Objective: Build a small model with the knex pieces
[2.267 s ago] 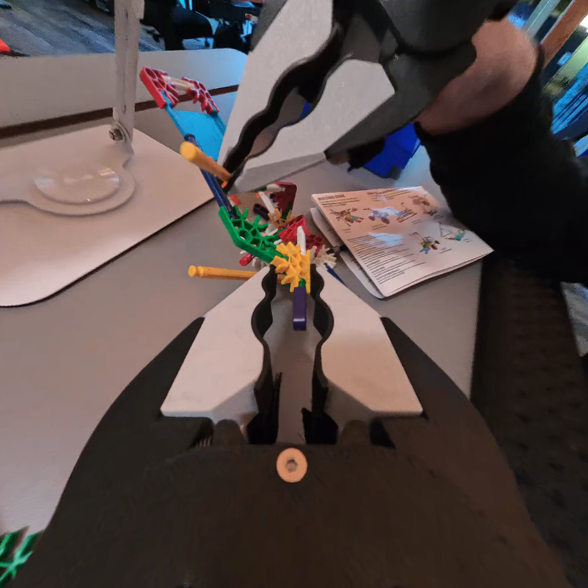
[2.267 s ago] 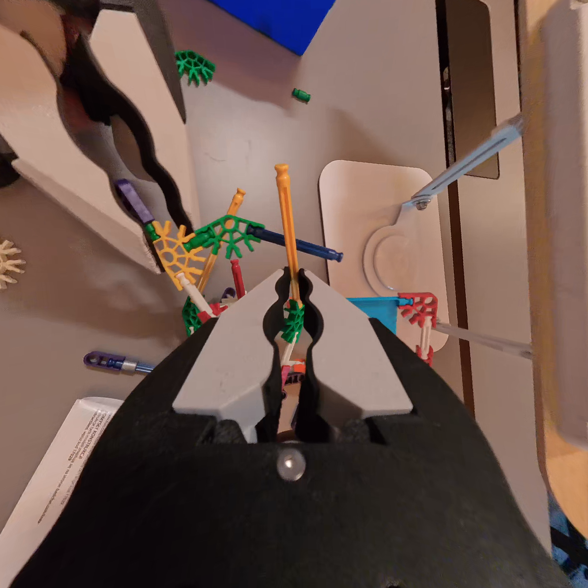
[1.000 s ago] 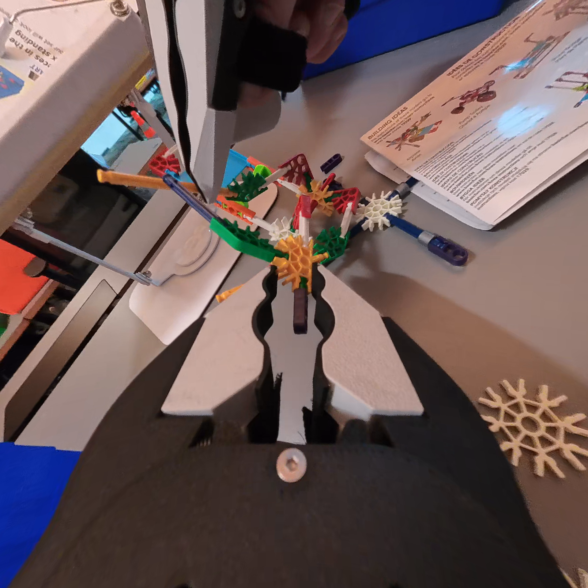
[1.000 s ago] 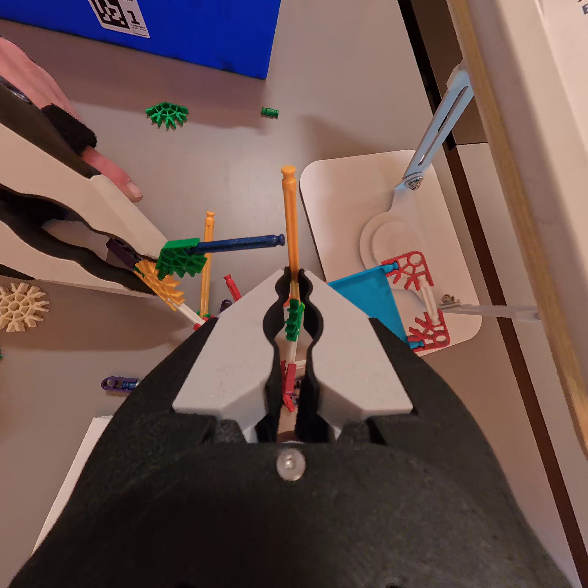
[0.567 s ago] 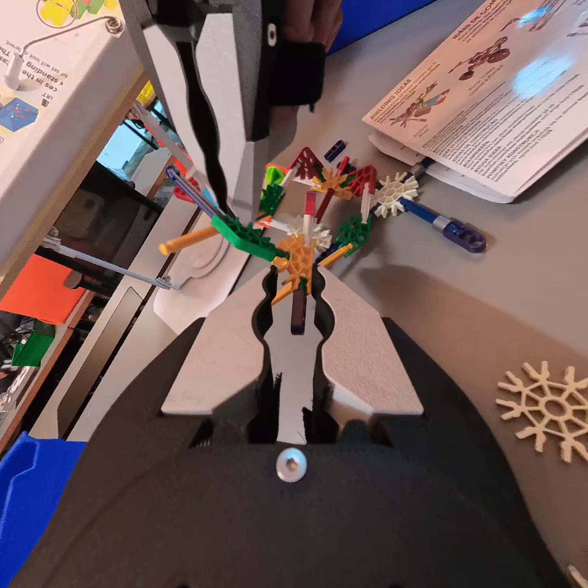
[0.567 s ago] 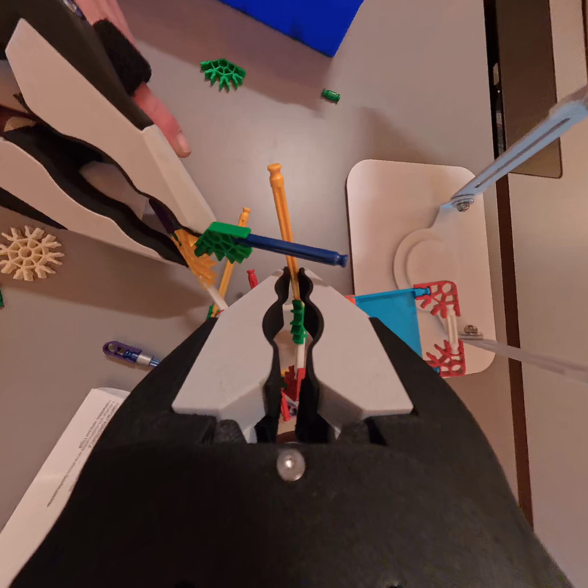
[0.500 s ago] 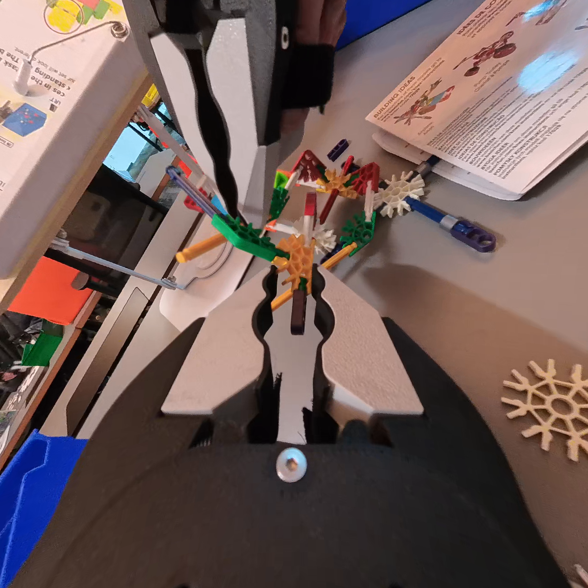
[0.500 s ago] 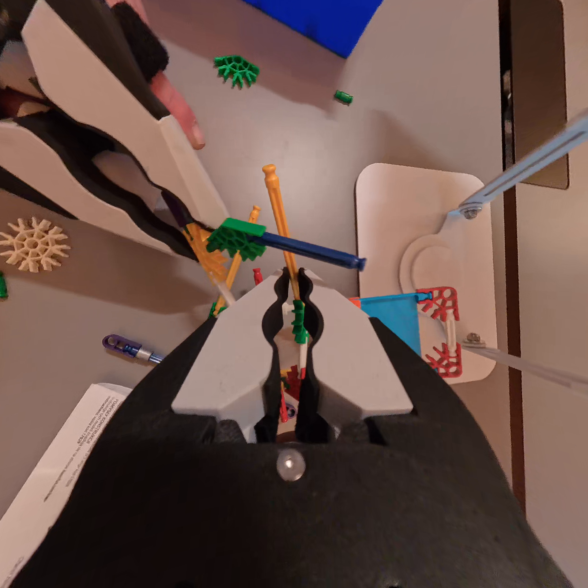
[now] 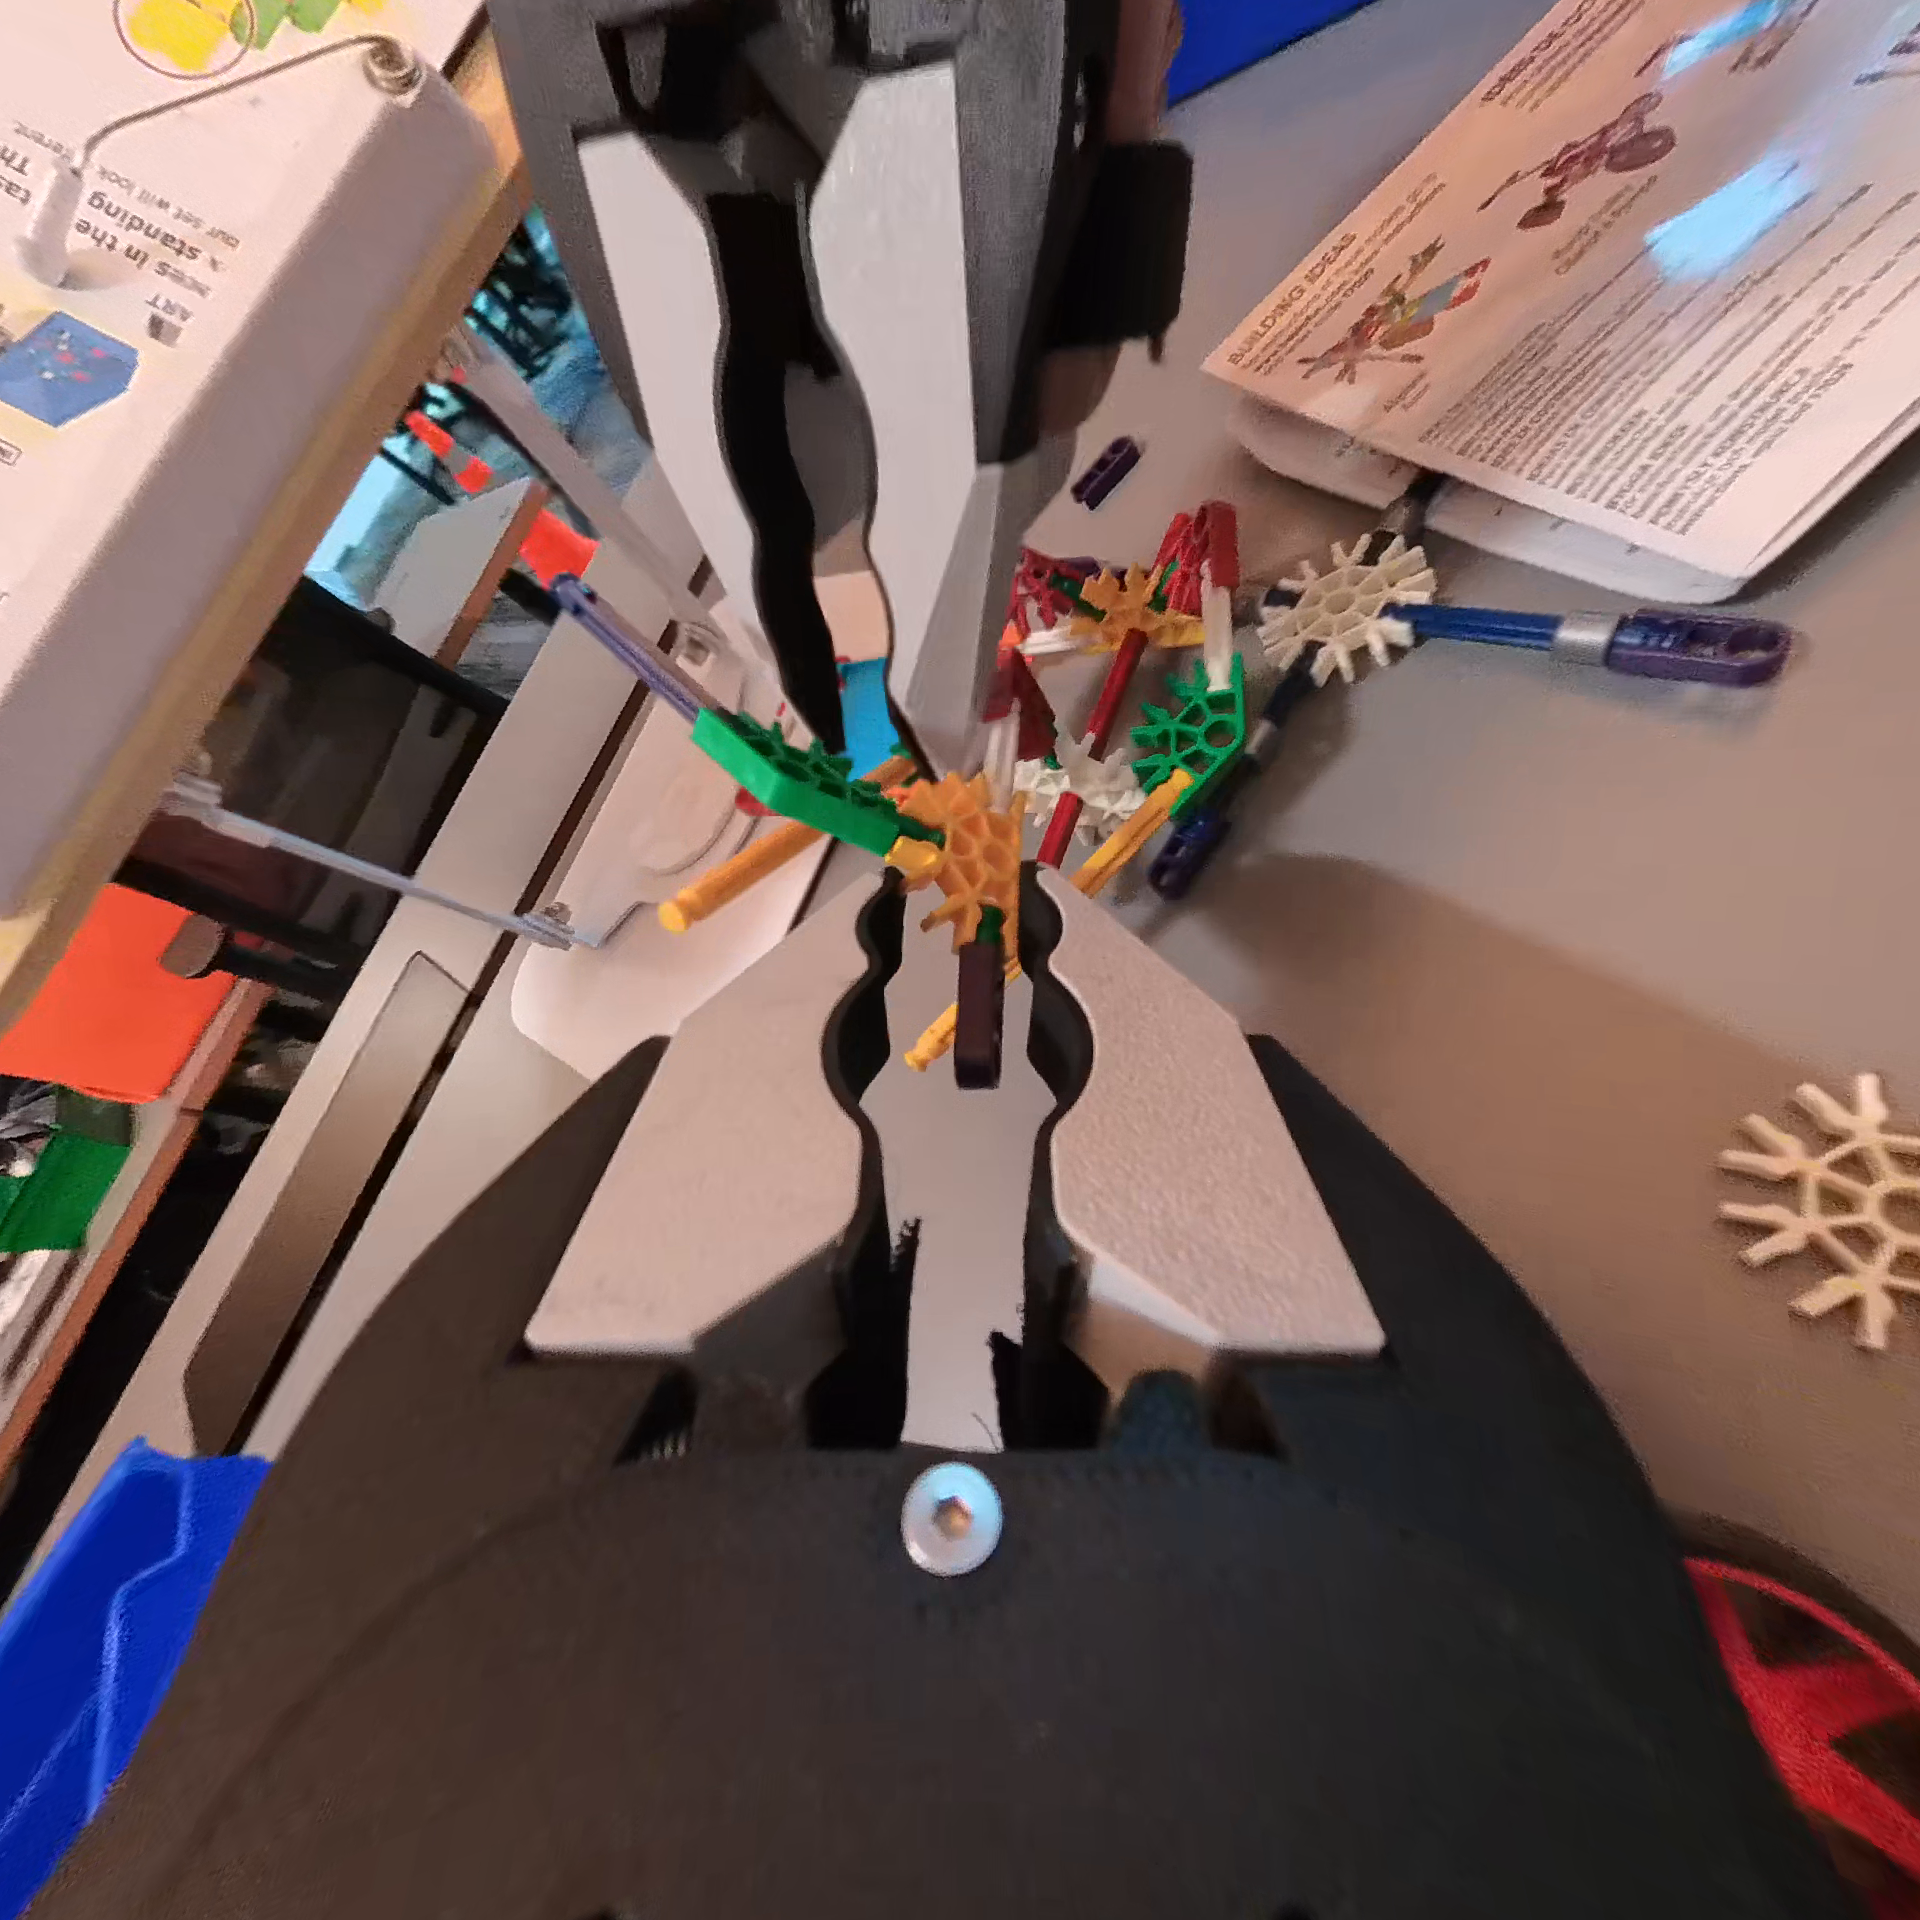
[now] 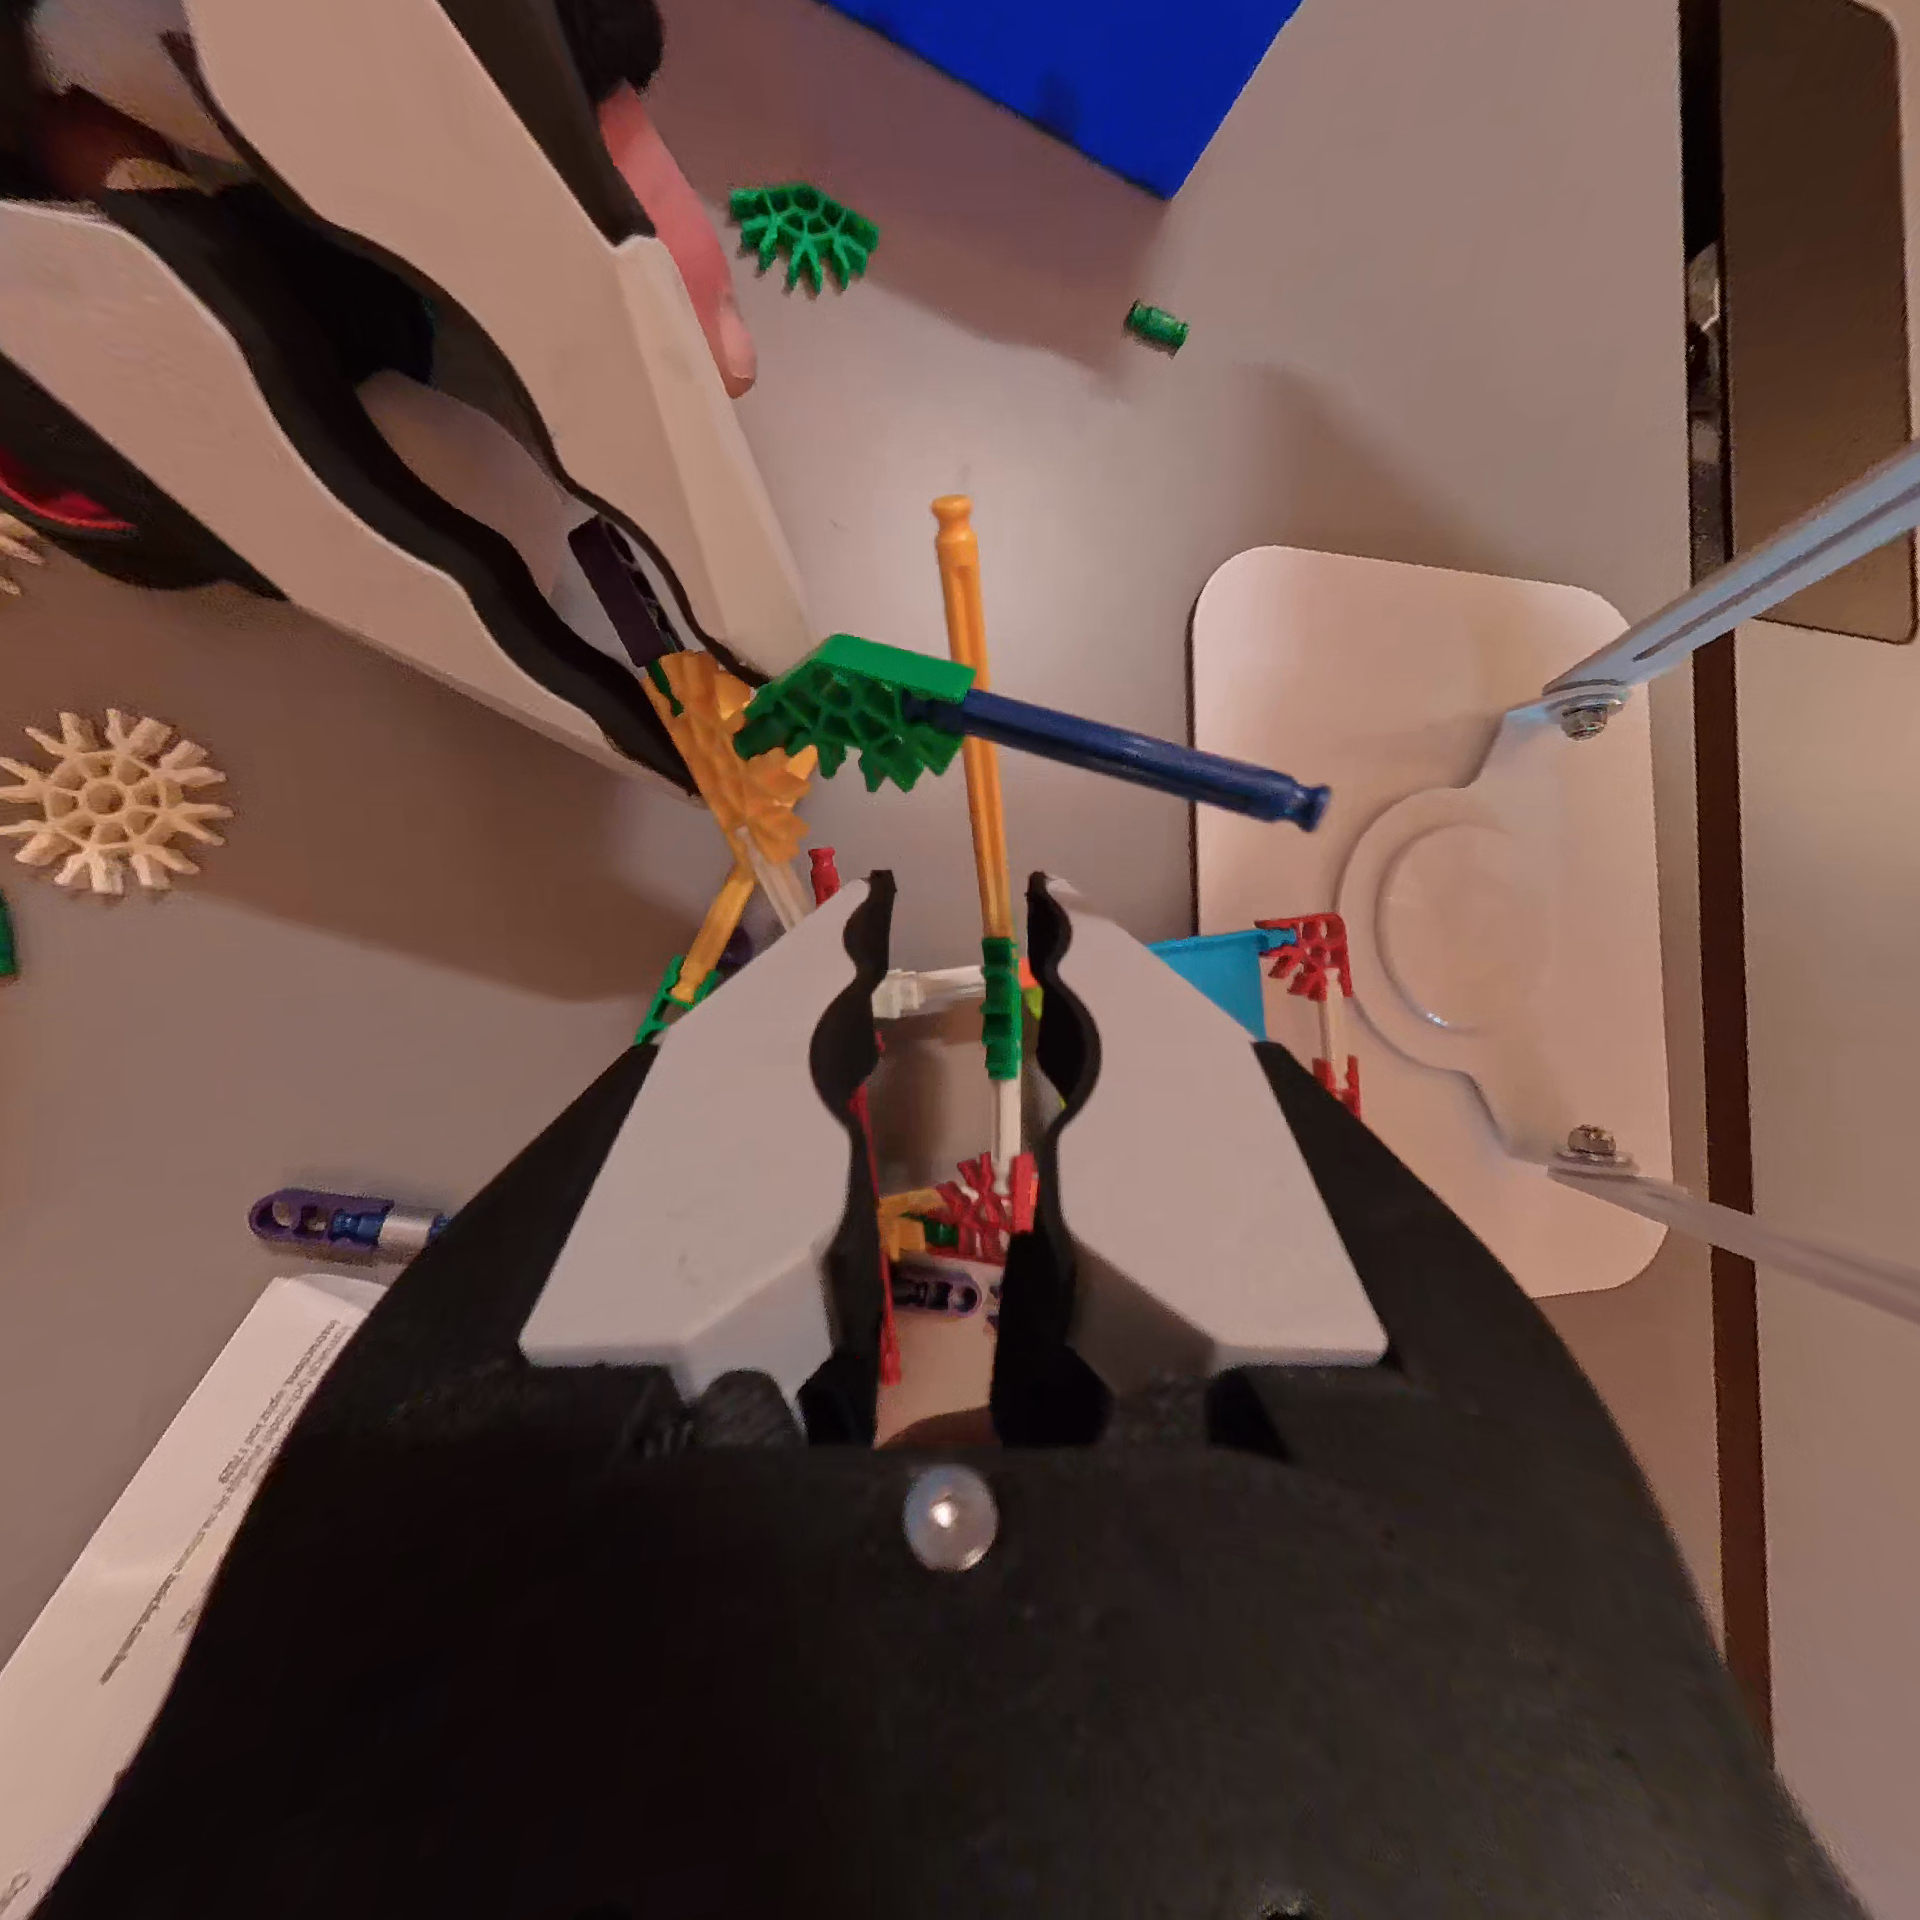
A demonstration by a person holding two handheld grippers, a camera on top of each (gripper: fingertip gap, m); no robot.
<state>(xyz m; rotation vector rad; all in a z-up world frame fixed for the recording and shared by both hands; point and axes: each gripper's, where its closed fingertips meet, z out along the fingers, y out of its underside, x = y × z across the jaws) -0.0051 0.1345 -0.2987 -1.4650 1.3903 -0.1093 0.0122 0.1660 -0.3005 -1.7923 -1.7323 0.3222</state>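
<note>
A toy model of plastic rods and connectors rests on the grey table. My left gripper (image 9: 966, 883) is shut on its yellow connector (image 9: 966, 842) and the dark purple piece (image 9: 977, 1023) behind it; it also shows in the right wrist view (image 10: 727, 717). A green connector (image 10: 852, 717) with a blue rod (image 10: 1122, 753) sticks out of the yellow one. My right gripper (image 10: 960, 883) is open. The orange rod (image 10: 966, 707) and its small green connector (image 10: 1001, 997) lie between the jaws, close to the right finger. The right gripper shows above the model in the left wrist view (image 9: 873, 717).
A printed booklet (image 9: 1610, 312) lies at the right. A cream snowflake connector (image 9: 1849, 1216) lies loose beside my left gripper. A white stand base (image 10: 1455, 727) holds the model's blue panel (image 10: 1216, 971). A blue bin (image 10: 1091, 73), a loose green connector (image 10: 805, 234) and a small green piece (image 10: 1155, 324) lie beyond. My right fingertips sit around 4 cm from my left ones.
My right gripper has opened and let go of the orange rod it was shut on. My left gripper stays shut on the yellow connector and has turned the model a little.
</note>
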